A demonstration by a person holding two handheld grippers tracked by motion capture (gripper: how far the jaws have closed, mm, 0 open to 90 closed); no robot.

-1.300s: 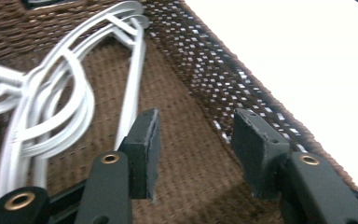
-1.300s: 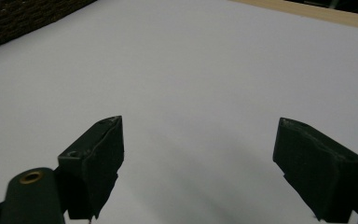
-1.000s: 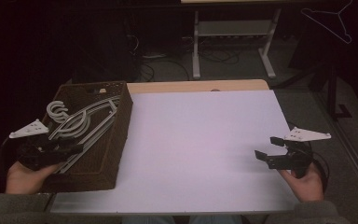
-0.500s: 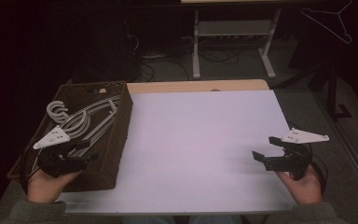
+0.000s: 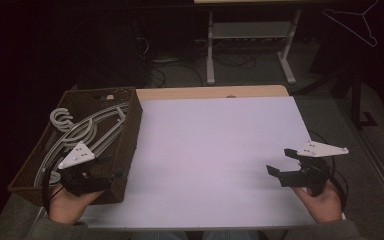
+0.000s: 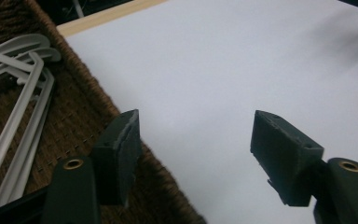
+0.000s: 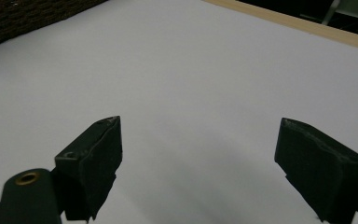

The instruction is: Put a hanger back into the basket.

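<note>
Left, a woven brown basket [image 5: 130, 135] at the counter's [image 5: 215, 150] left edge holds curved white plastic hangers [image 5: 87, 132], uncountable; left hand-held gripper [image 6: 193, 140], just opening, and right hand-held gripper [image 7: 198, 158] gape empty.

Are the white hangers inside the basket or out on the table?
Inside: the hangers lie in a pile within the brown basket's walls.

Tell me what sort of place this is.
Probably a lab or workshop recording bench: a white-covered table, cables on the floor by a metal stand, and a wicker basket of hangers.
</note>
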